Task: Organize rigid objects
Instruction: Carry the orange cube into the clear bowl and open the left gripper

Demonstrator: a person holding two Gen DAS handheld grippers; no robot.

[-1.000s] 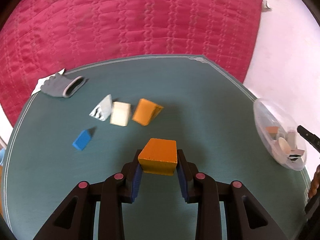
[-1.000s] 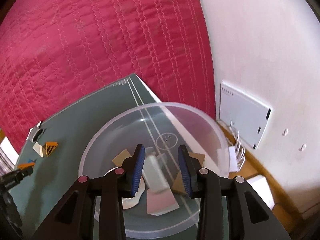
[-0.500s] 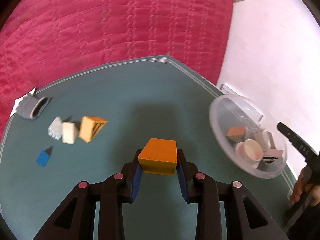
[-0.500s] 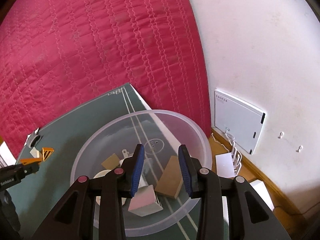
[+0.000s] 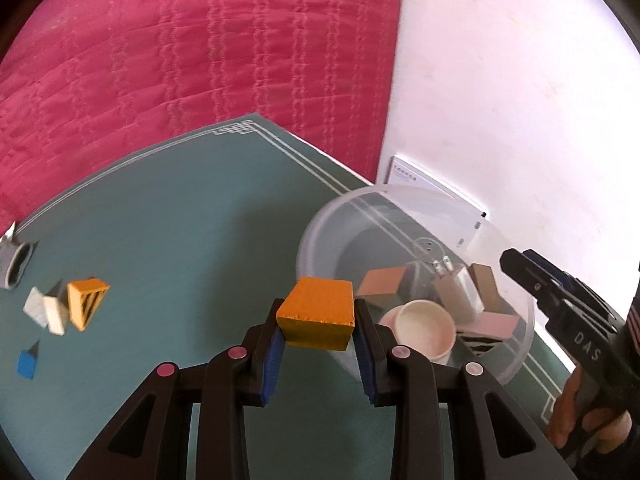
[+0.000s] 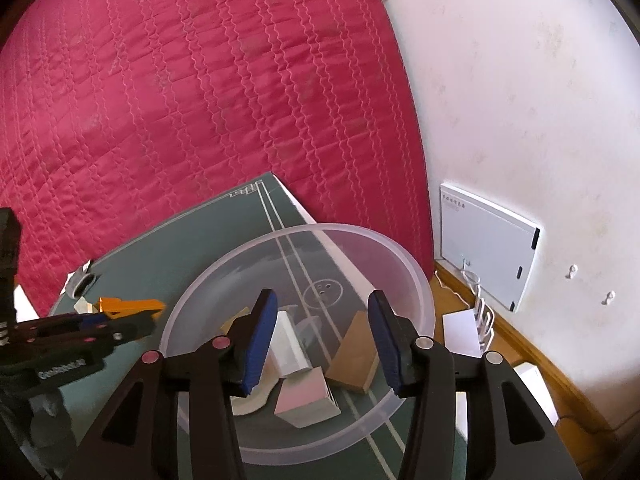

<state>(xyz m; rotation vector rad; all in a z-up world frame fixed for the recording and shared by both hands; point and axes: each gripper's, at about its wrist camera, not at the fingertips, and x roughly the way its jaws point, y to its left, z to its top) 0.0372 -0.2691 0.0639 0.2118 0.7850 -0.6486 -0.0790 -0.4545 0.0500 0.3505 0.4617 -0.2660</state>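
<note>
My left gripper [image 5: 318, 330] is shut on an orange block [image 5: 318, 322] and holds it above the green mat, at the near left rim of the clear plastic bowl [image 5: 316, 236]. The bowl holds several pieces, among them a cream cup [image 5: 426, 326] and a pink block [image 5: 496, 326]. My right gripper [image 6: 322, 334] is open and empty above the same bowl [image 6: 420, 280]; it also shows in the left wrist view [image 5: 528, 268]. The left gripper with the orange block [image 6: 132, 306] shows at the left of the right wrist view.
On the mat's left lie a striped orange wedge [image 5: 86, 304], white blocks [image 5: 46, 312], a blue block [image 5: 28, 362] and a grey tube [image 5: 14, 268]. A red quilt [image 5: 180, 60] lies behind the mat. A white wall [image 6: 520, 100] with a white device [image 6: 486, 240] stands to the right.
My left gripper has carried the orange block to the right, from the loose blocks to the bowl's rim. My right gripper has opened wider and drawn back above the bowl.
</note>
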